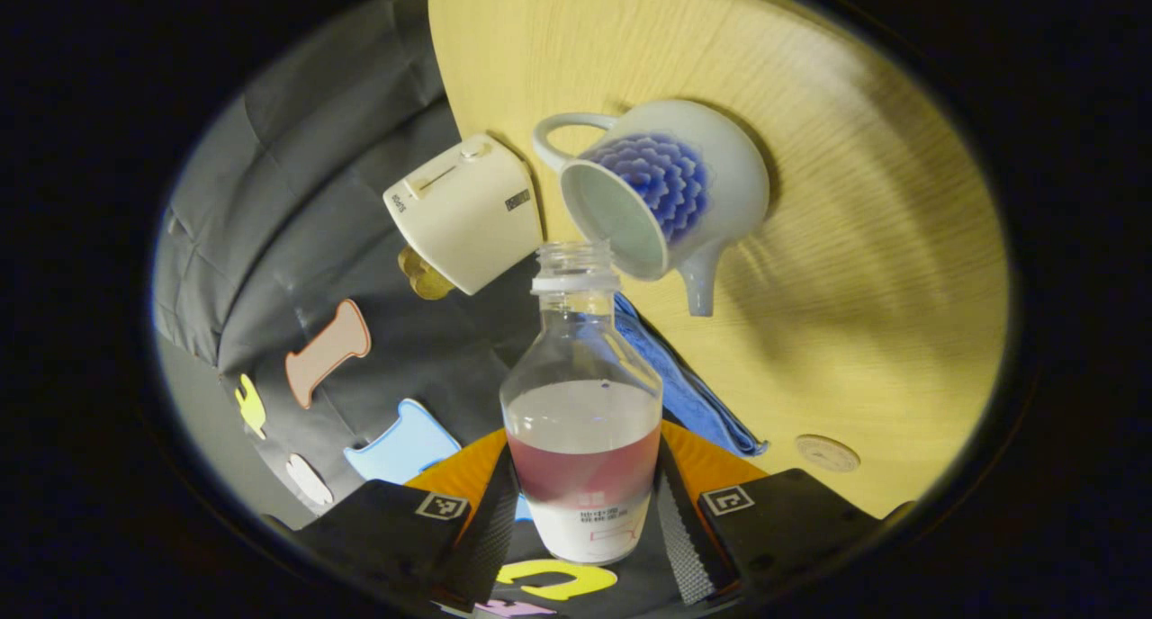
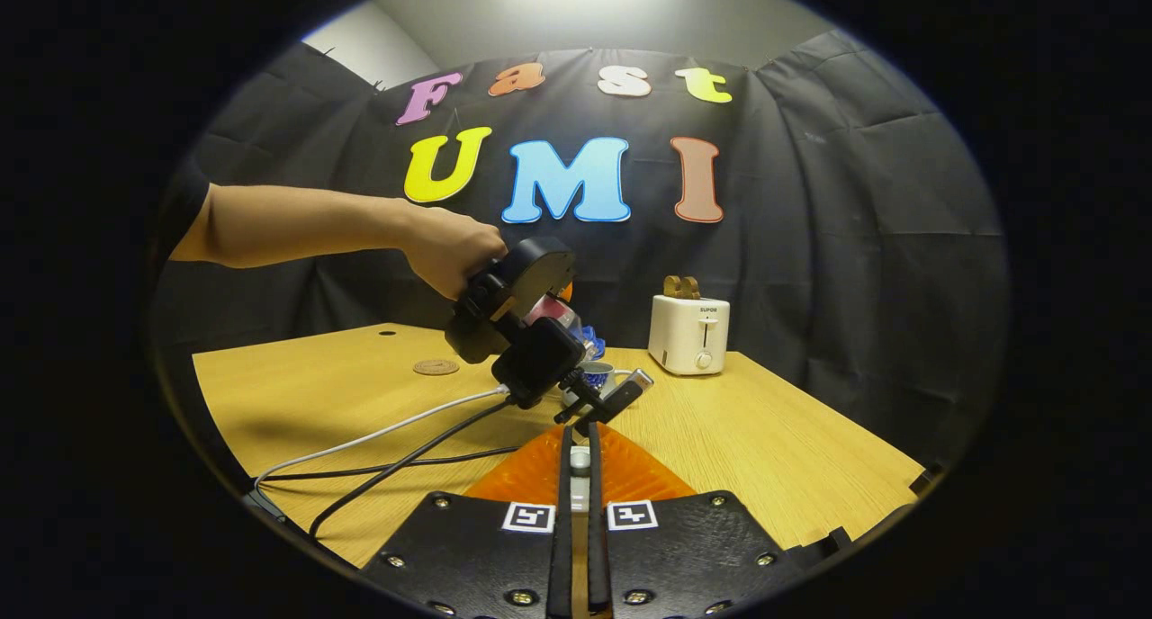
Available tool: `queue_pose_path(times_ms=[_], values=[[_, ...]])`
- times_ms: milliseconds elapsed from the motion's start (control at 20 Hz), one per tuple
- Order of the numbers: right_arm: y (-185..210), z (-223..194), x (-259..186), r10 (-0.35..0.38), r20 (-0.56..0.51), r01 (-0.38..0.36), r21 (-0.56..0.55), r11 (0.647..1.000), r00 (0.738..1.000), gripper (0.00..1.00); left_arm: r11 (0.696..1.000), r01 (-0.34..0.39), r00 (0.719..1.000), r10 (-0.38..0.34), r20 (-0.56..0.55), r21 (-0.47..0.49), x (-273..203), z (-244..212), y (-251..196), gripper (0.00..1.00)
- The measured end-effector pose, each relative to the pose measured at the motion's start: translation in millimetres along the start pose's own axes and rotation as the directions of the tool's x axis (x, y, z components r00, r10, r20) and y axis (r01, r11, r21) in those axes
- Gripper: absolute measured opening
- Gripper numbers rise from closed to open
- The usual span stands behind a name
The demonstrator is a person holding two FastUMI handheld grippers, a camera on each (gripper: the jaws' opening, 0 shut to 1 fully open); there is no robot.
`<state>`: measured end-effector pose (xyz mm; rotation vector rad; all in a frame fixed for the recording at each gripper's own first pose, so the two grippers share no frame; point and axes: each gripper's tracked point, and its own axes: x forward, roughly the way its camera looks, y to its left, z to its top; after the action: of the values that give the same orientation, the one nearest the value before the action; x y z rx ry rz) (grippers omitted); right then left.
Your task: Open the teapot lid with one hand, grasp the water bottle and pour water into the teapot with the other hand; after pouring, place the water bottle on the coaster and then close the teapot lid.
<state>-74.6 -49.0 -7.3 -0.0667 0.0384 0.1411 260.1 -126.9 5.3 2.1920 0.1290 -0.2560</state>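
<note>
Wood-grain tabletop under a black cloth backdrop. My left gripper clamps the water bottle low on its body, both fingers pressing its sides. Cap off, neck pointing forward from the fingers, liquid pooled in the lower half. Just ahead of the bottle mouth I see the teapot, its open rim facing the bottle, handle on one side, spout on the other, lid off. A white toaster sits beside the teapot on the handle side. A blue cloth lies beyond the bottle. The round coaster rests near my far-side finger, apart from the bottle.

My right gripper has its fingers drawn nearly together on a small pale thing; I take it for the teapot lid but cannot tell for certain. Ahead of them a hand holds the left gripper tilted over the teapot, cables trailing across the table.
</note>
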Motion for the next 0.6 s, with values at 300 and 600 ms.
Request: queue_pose_path(times_ms=[300,600], values=[[1.5,1.0,0.1,0.002,0.000,-0.002,0.003,1.000,1.000,0.07,0.986,0.008,0.998,0.002,0.060,-0.165,3.8,5.3,-11.8,0.79],[0.1,3.8,1.1,-0.005,0.001,0.005,0.015,1.000,1.000,0.07,0.824,0.007,0.987,0.085,0.135,-0.567,4.3,-8.2,-25.9,0.87]])
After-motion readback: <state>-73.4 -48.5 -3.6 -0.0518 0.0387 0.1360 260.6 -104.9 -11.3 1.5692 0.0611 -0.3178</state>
